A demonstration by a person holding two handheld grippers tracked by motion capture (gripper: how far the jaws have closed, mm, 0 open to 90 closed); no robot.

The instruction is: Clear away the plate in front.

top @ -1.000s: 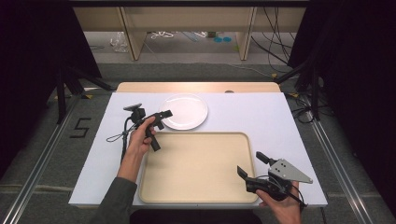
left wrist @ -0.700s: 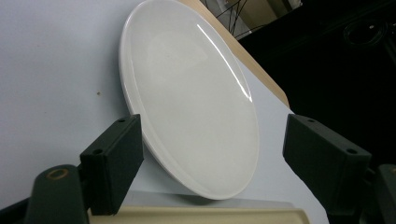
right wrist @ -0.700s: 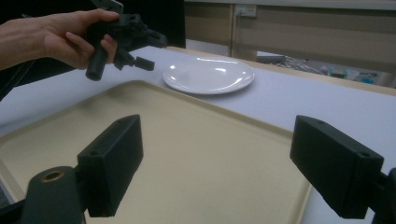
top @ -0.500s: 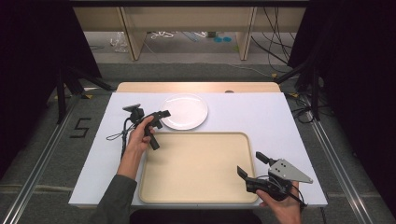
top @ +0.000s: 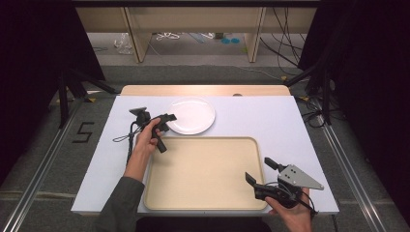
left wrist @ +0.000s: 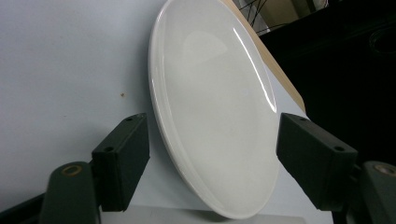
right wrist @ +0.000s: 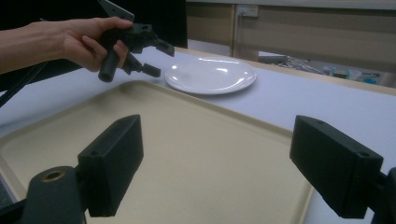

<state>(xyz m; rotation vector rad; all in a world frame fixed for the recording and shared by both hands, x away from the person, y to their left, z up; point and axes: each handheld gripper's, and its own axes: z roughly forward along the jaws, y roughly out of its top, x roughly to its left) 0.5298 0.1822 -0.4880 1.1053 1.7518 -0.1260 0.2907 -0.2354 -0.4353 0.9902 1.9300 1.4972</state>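
Nearest, at the front right corner of the white rectangular surface: right hand-held gripper, gripped by the person's right hand, grey three-cornered plate on top. Jaws wide apart, nothing between them, pointing across the front right corner of the beige rectangular plastic tray. Hovering over that corner rather than pressing on it, as far as can be told. In the right gripper view, same two black jaws standing well apart above the bare tray floor.

Tray itself flat on the surface, occupying the front middle, nothing in it.

Farther back, just past the tray's rear left corner: left hand-held gripper, held in the person's left hand, dark sleeve trailing back to the front edge, cable hanging on its left. Jaws apart, having just been closing a little, one above and one below the near left rim of the round white ceramic plate. In the left gripper view, plate rim lying between the two jaws, gaps visible on both sides, pads not pressing on it.

Plate resting flat on the surface, behind the tray, close to its rear edge but apart from it, left of centre.

Beyond the white surface: strip of light wooden tabletop along the far edge.
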